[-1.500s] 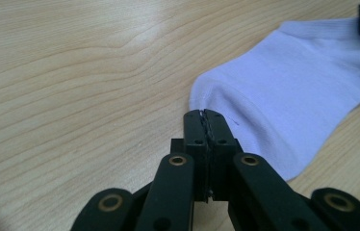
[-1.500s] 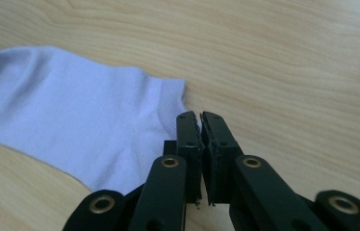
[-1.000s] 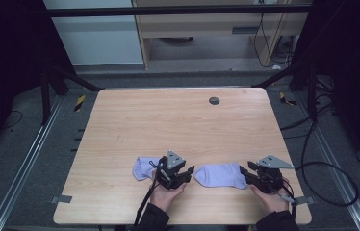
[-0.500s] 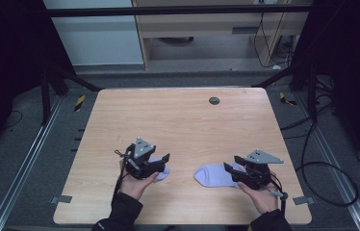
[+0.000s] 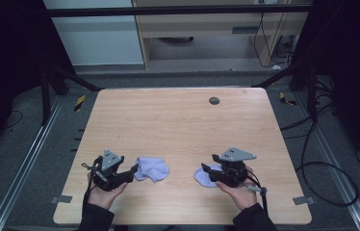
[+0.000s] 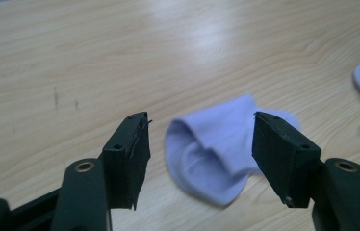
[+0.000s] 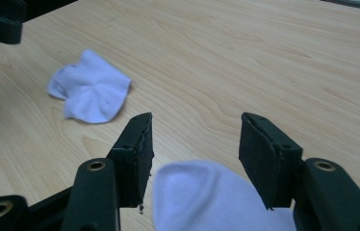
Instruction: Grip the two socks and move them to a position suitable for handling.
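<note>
Your left gripper [image 5: 131, 172] has just been opening, released beside the left sock [image 5: 152, 169]; your right gripper [image 5: 209, 170] has also been opening, over the right sock [image 5: 201, 175], gripping nothing.

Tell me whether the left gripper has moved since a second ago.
Yes. The left gripper has slid left, away from the table's centre toward its left edge, its jaws just opening and leaving the left sock lying free.
</note>
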### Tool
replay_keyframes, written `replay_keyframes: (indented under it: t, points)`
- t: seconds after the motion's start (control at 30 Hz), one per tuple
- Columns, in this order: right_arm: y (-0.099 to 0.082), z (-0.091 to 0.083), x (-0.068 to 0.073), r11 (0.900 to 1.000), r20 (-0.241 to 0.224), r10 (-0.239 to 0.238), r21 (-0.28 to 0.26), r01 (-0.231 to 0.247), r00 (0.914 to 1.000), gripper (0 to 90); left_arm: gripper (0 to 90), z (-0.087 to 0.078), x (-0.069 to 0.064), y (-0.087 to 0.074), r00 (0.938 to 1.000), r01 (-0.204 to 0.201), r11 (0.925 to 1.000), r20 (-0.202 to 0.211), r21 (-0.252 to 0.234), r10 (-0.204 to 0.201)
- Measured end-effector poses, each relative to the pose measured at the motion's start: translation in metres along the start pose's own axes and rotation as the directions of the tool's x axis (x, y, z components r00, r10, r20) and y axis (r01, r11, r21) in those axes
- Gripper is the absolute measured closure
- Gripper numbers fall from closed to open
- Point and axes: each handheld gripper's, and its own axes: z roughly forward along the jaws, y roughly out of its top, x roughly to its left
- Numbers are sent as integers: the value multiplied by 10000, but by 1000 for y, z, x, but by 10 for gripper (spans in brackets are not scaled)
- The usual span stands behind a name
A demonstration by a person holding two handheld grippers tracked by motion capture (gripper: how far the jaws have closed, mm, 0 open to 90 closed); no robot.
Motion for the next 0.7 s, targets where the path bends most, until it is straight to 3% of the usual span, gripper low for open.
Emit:
replay_keyframes:
  t: [0.3, 0.47, 0.6, 0.7]
  points:
    - [16, 33, 37, 9981, -802, -555, 220, 574, 9952, 472, 443, 9, 14, -17, 9988, 486, 9981, -128, 370, -481]
    - [20, 55, 59, 9954, -1187, -808, 424, 864, 9896, 485, 474, 17, 16, -22, 9992, 293, 9977, -297, 610, -275]
    - [22, 70, 72, 9931, -1395, -920, 593, 1010, 9859, 509, 492, 20, 18, -25, 9988, 486, 9970, -120, 594, -480]
    - [21, 81, 80, 9917, -1520, -919, 751, 1042, 9841, 525, 499, 25, 18, -27, 9993, 386, 9962, -43, 775, -384]
